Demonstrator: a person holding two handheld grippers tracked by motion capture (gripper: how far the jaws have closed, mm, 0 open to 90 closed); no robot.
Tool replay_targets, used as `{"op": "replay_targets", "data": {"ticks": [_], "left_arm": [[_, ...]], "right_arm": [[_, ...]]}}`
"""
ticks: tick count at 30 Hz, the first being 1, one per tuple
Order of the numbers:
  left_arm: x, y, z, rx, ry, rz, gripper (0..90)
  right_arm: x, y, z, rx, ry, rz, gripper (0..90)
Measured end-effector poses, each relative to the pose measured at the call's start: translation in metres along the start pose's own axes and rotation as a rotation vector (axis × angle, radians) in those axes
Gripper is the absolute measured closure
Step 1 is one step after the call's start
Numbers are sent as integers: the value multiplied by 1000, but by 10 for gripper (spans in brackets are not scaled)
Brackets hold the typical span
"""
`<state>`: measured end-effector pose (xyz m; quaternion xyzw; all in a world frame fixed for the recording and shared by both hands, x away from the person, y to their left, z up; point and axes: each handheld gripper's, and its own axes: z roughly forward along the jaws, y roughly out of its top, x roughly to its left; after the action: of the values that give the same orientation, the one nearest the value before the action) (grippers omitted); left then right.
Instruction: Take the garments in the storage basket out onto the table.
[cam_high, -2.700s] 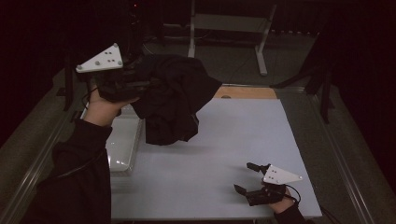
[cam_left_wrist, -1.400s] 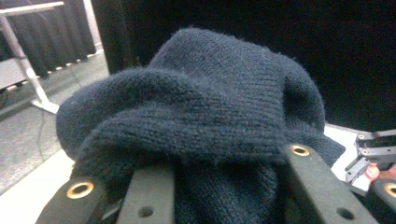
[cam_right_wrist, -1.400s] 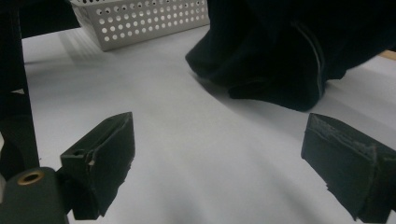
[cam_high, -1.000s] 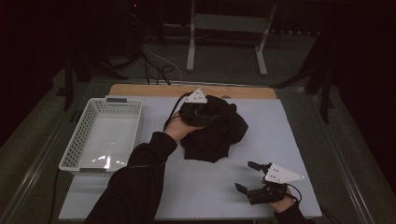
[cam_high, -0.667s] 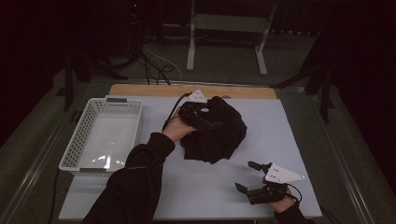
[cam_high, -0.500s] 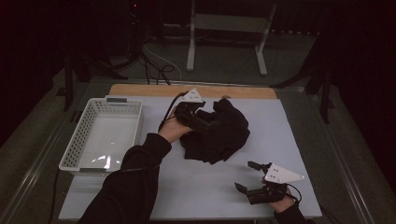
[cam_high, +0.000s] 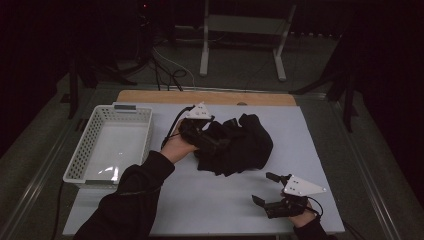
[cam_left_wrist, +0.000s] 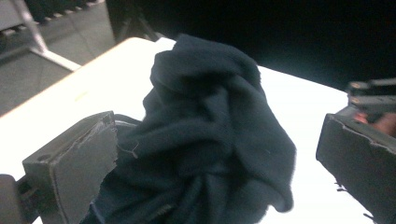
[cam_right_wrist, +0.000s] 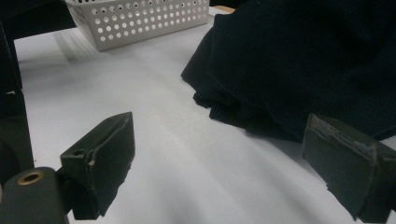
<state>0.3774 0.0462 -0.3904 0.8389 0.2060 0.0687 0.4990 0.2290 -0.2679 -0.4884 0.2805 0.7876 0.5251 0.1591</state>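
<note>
A crumpled black cloth (cam_high: 242, 145) lies heaped in the middle of the white table (cam_high: 200, 200). My left gripper (cam_high: 214, 141) is at the heap's left side, its jaws just opened wide. In the left gripper view the cloth (cam_left_wrist: 210, 84) bulges between the spread jaws of the left gripper (cam_left_wrist: 217, 140); its folds brush the left pad, and no pad presses on it. My right gripper (cam_high: 263, 187) rests open on the table at the near right, empty. In the right gripper view the right gripper (cam_right_wrist: 219, 140) faces the cloth's near edge (cam_right_wrist: 317, 60).
A white perforated basket (cam_high: 132, 107) stands at the table's left side, with nothing inside; its wall (cam_right_wrist: 140, 23) is also in the right gripper view. A wooden strip (cam_high: 205, 97) runs along the table's far edge. Cables and a metal stand lie on the floor beyond.
The cloth, first held high at the left, came down onto the table's middle. The left gripper let go of it and drew back to the left. The right gripper stayed still.
</note>
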Motion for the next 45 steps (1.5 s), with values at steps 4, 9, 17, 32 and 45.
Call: {"op": "replay_targets", "data": {"ticks": [4,9,17,32,45], "left_arm": [[-5,-4,-4,-10,18,1,0],[-12,-15,-8,12,18,-16,0],[-29,-44,-16,33,27,-11,0],[-46,-84,-29,60,-1,-16,0],[-61,-114,-33,111,-40,23,0]], "right_arm": [[0,0,0,3,0,-4,100],[1,0,1,5,1,-7,101],[3,-1,2,14,-2,-7,100],[2,-2,3,19,-4,-9,100],[3,-2,2,18,-2,-14,101]]}}
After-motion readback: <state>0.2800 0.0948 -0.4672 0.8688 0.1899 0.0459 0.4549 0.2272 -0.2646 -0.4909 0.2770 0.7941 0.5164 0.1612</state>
